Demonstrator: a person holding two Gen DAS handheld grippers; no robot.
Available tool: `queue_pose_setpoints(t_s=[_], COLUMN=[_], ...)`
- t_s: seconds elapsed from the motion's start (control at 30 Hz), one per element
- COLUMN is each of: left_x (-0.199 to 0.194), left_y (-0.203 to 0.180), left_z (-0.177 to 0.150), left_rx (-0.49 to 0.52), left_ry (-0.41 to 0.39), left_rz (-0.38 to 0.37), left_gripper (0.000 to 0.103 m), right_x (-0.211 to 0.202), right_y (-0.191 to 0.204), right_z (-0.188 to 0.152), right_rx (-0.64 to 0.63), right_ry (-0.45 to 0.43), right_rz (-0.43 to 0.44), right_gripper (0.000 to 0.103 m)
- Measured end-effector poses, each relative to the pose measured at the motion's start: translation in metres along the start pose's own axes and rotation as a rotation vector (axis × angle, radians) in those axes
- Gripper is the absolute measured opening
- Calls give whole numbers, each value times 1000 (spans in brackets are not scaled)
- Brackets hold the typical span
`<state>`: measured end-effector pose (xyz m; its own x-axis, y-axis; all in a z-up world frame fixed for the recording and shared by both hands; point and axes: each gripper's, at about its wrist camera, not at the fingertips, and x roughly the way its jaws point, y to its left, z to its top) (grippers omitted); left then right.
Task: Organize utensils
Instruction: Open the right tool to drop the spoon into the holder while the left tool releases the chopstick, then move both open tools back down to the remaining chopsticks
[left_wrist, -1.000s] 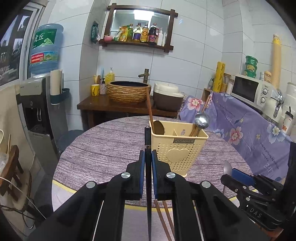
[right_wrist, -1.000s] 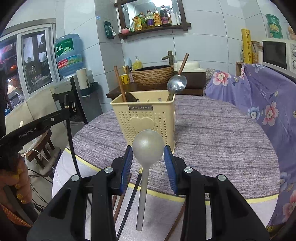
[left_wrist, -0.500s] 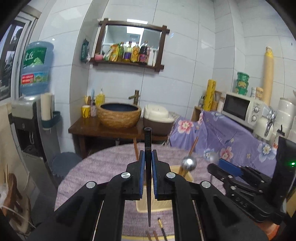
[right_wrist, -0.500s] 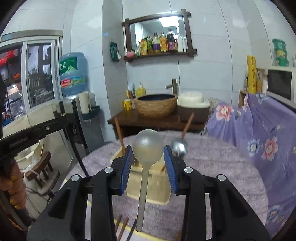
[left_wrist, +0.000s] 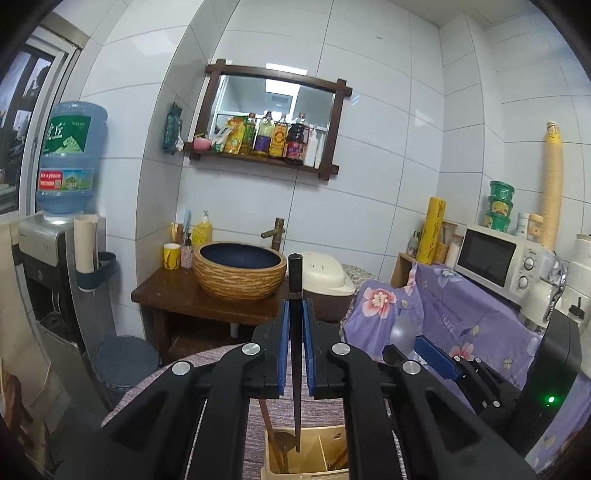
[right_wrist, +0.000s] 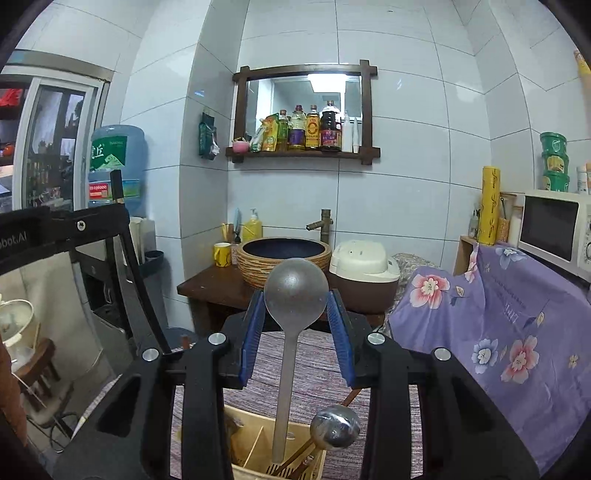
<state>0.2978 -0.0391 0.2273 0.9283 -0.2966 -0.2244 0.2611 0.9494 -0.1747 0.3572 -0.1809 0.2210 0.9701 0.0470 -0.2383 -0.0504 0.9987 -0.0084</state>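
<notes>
Hanging spoon (right_wrist: 295, 295) between right claw (right_wrist: 295, 332) pads.

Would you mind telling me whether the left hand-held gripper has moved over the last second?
Yes. The left hand-held gripper has risen: the yellow utensil holder, level with it before, now sits below, under the chopstick tip.

Left gripper (left_wrist: 295, 325) fingers nearly closed, clamped, right gripper (right_wrist: 296, 314) fingers wider, clamped, both raised side by side
</notes>
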Motion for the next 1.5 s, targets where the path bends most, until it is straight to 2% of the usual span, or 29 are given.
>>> queue_pose_setpoints(t_s=[0.17, 0.47, 0.73, 1.0, 1.1, 1.17, 1.23, 1.33, 1.43, 1.5], left_x=[8, 12, 20, 15, 5, -3, -14, -29, -39, -44], left_y=[2, 8, 18, 15, 15, 16, 18, 21, 25, 26], left_z=[-30, -75, -95, -97, -97, -99, -103, -113, -132, -145], left_rx=[18, 28, 15, 26, 31, 26, 19, 13, 7, 3], left_ry=[25, 103, 166, 168, 154, 149, 148, 162, 219, 261], left_rz=[16, 9, 12, 6, 11, 13, 15, 22, 19, 22], left_gripper=[8, 8, 8, 8, 10, 15, 33, 46, 57, 58], right_x=[9, -6, -5, -13, -21, -28, -36, -51, -69, -82], right_y=[-1, 10, 13, 17, 13, 10, 9, 6, 3, 0], right_z=[-38, -94, -118, -120, -119, -119, -120, -126, -135, -144], right_rx=[13, -31, -57, -71, -60, -54, -53, -48, -51, -52], right_ry=[35, 98, 165, 150, 138, 131, 142, 171, 209, 242], right_rz=[-19, -16, -10, -7, -4, 0, 5, -2, -14, -28], right_gripper=[36, 36, 36, 36, 58, 58, 58, 61, 63, 66])
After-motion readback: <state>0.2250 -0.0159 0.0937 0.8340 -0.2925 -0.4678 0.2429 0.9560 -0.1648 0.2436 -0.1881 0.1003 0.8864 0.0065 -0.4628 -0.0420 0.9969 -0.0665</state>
